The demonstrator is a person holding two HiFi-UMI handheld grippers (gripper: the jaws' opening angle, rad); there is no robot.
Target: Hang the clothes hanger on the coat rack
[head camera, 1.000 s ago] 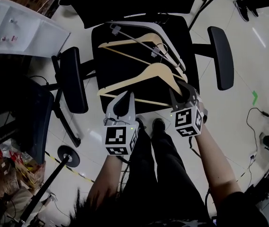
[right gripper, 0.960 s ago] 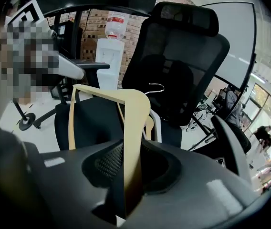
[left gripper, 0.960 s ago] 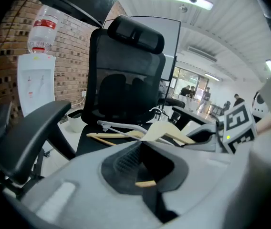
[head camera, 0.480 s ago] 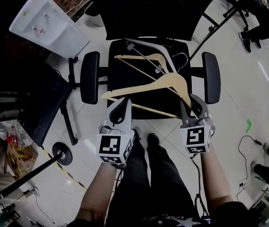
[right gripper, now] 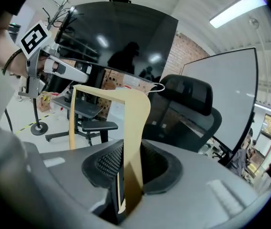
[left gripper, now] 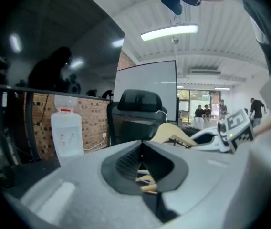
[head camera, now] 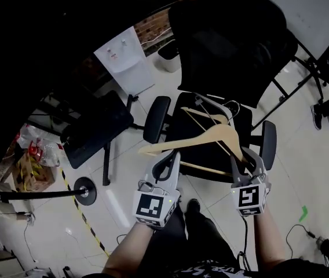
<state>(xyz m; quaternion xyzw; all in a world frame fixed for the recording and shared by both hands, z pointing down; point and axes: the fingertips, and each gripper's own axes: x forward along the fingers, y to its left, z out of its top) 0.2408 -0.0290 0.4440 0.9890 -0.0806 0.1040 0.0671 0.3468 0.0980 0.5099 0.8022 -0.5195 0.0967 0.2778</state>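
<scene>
Both tools have been raised since the earlier frames. The wooden hanger (head camera: 219, 133) has been carried up with them and is now held clear above the seat of the office chair (head camera: 234, 45). A second hanger (head camera: 199, 114) is left lying on that seat.

The right tool (head camera: 241, 158) is clenched on the hanger's right shoulder, and the flat wood is seen standing between its pads in the right gripper view. The left tool (head camera: 170, 158) is closed on the hanger's left end, with slivers of pale wood pinched low between its jaws.

The step in hand is judged to be the carry: the pick-up is done and the hanging is not yet begun. A slim pole on a round base, taken to be the coat rack (head camera: 31, 194), stands well apart to the left. The next move calls for the hanger to be swung over to it. The wire hook (right gripper: 157, 87) must be turned towards a peg, then lowered on before either grip is released.

The hanger is made of pale, smooth wood. It has broad curved shoulders, a thin lower bar and a small metal hook, and it is judged to be rigid and light.
</scene>
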